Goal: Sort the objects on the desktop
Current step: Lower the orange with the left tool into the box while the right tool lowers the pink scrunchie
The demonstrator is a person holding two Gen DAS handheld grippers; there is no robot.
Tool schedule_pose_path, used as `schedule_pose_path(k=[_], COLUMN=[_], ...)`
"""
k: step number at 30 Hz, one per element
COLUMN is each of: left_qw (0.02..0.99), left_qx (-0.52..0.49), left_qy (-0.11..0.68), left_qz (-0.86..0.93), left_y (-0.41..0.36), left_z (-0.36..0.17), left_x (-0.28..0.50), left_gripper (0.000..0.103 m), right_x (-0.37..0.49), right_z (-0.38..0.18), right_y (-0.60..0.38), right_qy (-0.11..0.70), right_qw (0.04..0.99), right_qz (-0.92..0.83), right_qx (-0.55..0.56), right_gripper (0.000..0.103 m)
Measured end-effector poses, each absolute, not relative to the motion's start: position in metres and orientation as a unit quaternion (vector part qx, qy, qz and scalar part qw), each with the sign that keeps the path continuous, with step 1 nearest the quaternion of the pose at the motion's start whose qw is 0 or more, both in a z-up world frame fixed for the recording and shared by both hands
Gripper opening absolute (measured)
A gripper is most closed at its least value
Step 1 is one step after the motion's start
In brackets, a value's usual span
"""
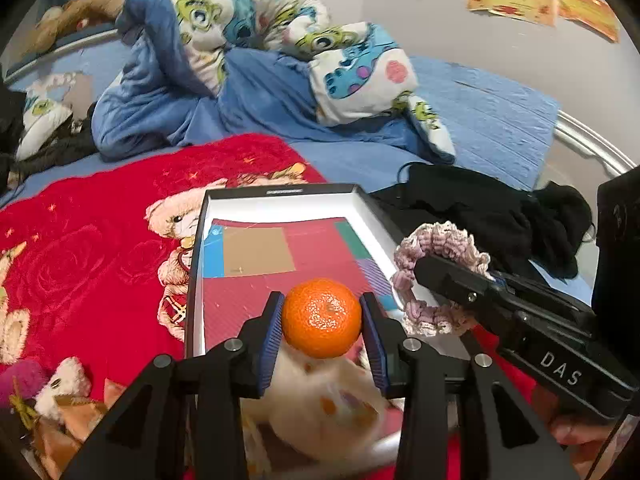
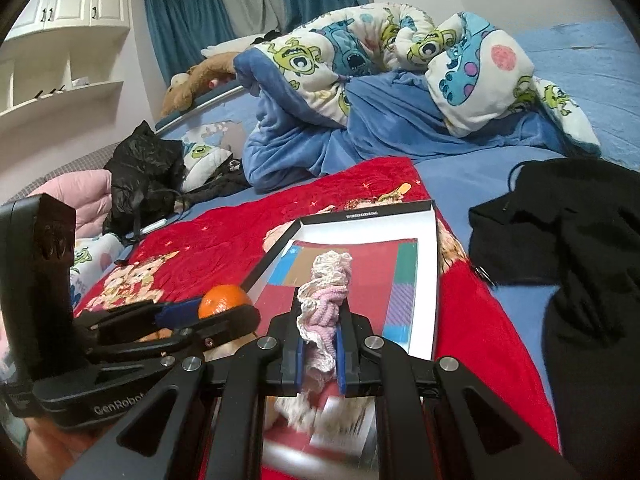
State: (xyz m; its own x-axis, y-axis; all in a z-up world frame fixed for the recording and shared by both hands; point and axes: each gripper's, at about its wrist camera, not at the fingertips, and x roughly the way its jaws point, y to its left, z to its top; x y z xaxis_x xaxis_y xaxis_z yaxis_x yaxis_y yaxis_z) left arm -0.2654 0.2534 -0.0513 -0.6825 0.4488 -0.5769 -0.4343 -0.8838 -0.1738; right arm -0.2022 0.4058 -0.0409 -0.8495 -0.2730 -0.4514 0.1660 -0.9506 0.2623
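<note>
My left gripper [image 1: 322,318] is shut on an orange tangerine [image 1: 322,318] and holds it above the near end of a shallow black-rimmed box tray [image 1: 280,204] with a coloured patchwork floor. My right gripper [image 2: 322,344] is shut on a pink and cream frilly scrunchie [image 2: 326,292], held above the same tray [image 2: 364,214]. In the left wrist view the scrunchie [image 1: 436,248] hangs from the right gripper at the tray's right rim. In the right wrist view the tangerine [image 2: 224,300] shows at the left, in the left gripper.
The tray lies on a red bear-print blanket [image 1: 88,248] on a bed. Black clothing [image 1: 488,216] lies to the right, a rumpled blue cartoon quilt [image 1: 256,60] behind. A blurred pale plush thing [image 1: 320,400] lies under the grippers.
</note>
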Motion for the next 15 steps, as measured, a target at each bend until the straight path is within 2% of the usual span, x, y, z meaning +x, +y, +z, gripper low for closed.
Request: schedule_pose_path(k=[7,15], left_qw=[0.216,0.201], left_qx=[-0.327,-0.309], left_qy=[-0.017,0.013], left_qz=[0.920,0.930], left_y=[0.251,0.260], left_z=[-0.077,-0.079], left_x=[-0.287,-0.286], left_gripper=[0.039,0.039], right_x=[-0.237,-0.241], right_z=[-0.048,-0.057], right_y=[0.403,0.403], right_qy=[-0.110,-0.121], right_qw=[0.138,0.146], right_qz=[-0.950,-0.945], right_qx=[0.256,0.267], right_gripper=[0.012,0.012])
